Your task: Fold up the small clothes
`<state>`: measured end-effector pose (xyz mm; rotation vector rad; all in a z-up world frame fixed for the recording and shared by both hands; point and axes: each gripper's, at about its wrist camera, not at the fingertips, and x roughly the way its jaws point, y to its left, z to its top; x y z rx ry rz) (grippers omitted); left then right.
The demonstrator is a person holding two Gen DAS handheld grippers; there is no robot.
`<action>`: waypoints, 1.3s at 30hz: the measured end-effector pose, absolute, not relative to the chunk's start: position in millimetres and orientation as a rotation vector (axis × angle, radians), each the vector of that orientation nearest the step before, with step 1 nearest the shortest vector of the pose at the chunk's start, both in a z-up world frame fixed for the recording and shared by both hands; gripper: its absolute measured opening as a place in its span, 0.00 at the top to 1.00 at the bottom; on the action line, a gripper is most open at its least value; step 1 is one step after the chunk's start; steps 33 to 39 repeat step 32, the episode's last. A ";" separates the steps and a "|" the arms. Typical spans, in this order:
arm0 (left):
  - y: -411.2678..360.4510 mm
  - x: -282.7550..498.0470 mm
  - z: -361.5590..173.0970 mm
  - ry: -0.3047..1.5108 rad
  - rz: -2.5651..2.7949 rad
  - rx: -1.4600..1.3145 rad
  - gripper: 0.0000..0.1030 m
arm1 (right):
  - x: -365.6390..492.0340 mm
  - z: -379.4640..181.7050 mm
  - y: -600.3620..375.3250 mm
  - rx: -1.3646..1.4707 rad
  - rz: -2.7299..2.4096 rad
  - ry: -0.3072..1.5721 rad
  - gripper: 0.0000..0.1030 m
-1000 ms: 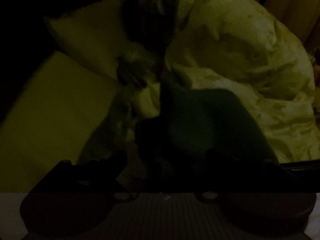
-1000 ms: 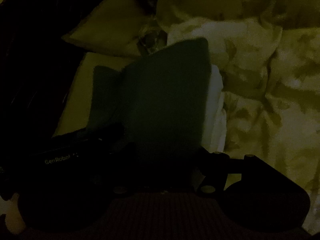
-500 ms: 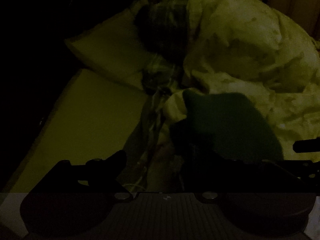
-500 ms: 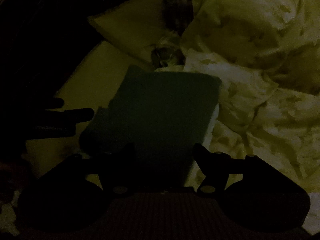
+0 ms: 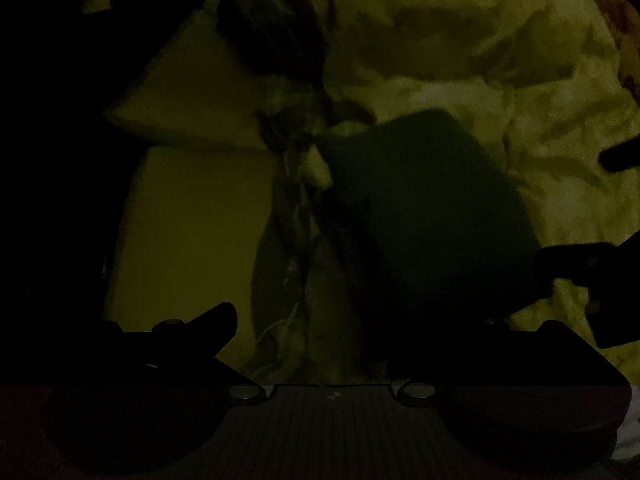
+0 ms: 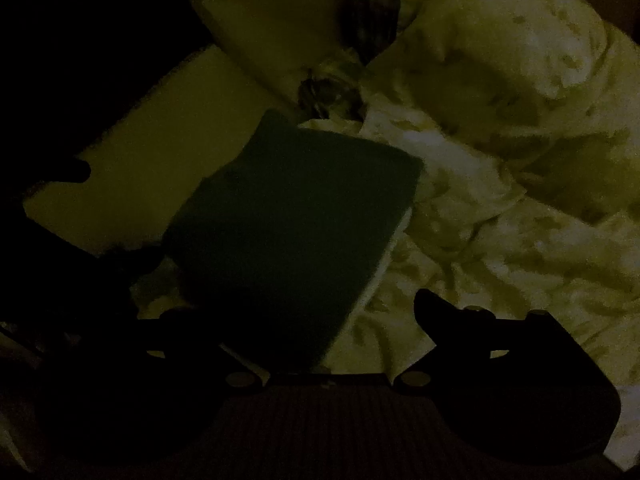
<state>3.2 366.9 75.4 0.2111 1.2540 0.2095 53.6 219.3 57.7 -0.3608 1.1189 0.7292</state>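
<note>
The scene is very dark. A folded dark green garment (image 6: 288, 216) lies flat on the bed, in the middle of the right wrist view; it also shows in the left wrist view (image 5: 432, 208). My right gripper (image 6: 320, 320) is open just in front of its near edge, holding nothing, and its fingers (image 5: 576, 264) show at the right edge of the left wrist view. My left gripper (image 5: 352, 332) is open over the bed left of the garment, its right finger lost in the dark.
A rumpled pale patterned duvet (image 6: 500, 140) fills the right and back. A pale pillow (image 6: 272, 36) and a striped dark cloth (image 6: 372, 4) lie at the back. A bare sheet (image 5: 200, 220) lies at the left, with darkness beyond its edge.
The right gripper let go of the green garment, opened and drew back; the garment now lies flat. The left gripper pulled back and swung, so the garment sits farther right in its view.
</note>
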 end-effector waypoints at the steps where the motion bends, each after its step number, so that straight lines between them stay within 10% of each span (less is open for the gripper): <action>1: 366.1 2.8 74.5 1.257 0.221 0.228 0.00 | 53.0 58.3 220.4 -0.377 0.725 1.121 0.05; 39: 376.9 -5.2 65.2 1.303 0.210 0.153 0.00 | 40.0 55.3 232.4 -0.438 0.718 1.158 0.02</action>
